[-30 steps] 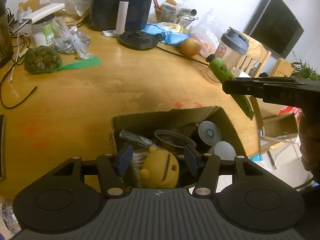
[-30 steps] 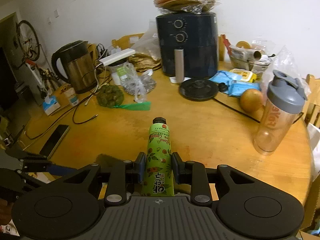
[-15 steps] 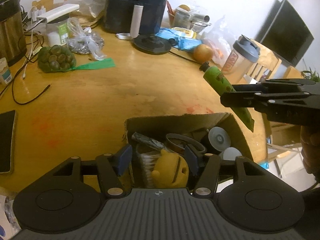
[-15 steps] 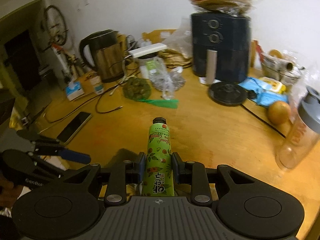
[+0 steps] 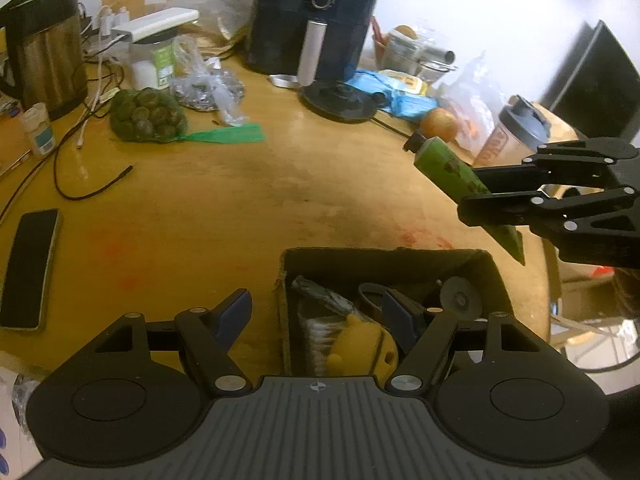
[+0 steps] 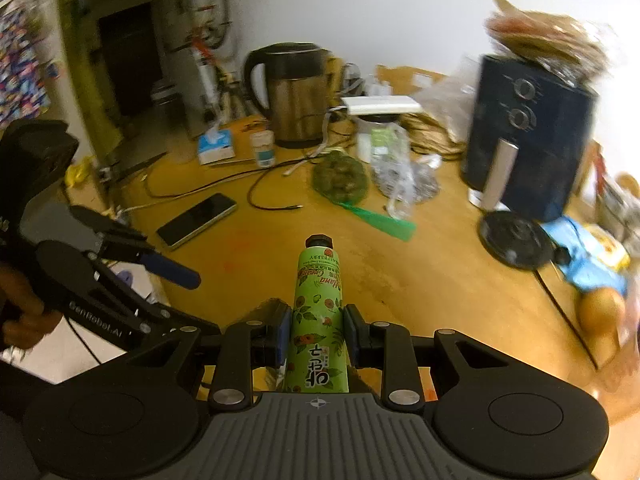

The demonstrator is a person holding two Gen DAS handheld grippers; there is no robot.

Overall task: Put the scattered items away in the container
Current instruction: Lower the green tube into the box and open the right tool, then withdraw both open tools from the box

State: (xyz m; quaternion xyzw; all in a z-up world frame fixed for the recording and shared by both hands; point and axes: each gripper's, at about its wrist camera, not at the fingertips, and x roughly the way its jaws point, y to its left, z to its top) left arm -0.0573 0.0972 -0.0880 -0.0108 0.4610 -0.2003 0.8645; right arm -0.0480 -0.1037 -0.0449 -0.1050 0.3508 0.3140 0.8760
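My right gripper (image 6: 316, 330) is shut on a green hand-cream tube (image 6: 318, 312) with a black cap. In the left wrist view the tube (image 5: 448, 164) hangs in that gripper (image 5: 500, 208) above the right rim of the open cardboard box (image 5: 384, 258). The box holds a yellow toy (image 5: 362, 346), a brush, a dark wrapper and round lids. My left gripper (image 5: 316, 314) is open and empty, its jaws straddling the box's near left corner. It also shows at the left of the right wrist view (image 6: 160, 264).
On the round wooden table (image 5: 224, 200): a phone (image 5: 30, 268) at left, a black cable, a net bag of green fruit (image 5: 148, 116), a kettle (image 5: 44, 40), an air fryer (image 5: 316, 20), a black lid, blue packets, an onion and a shaker bottle (image 5: 516, 132).
My left gripper has shifted left and back, so the box now sits right of centre. My right gripper has swung left with the tube, staying above the box's right side.
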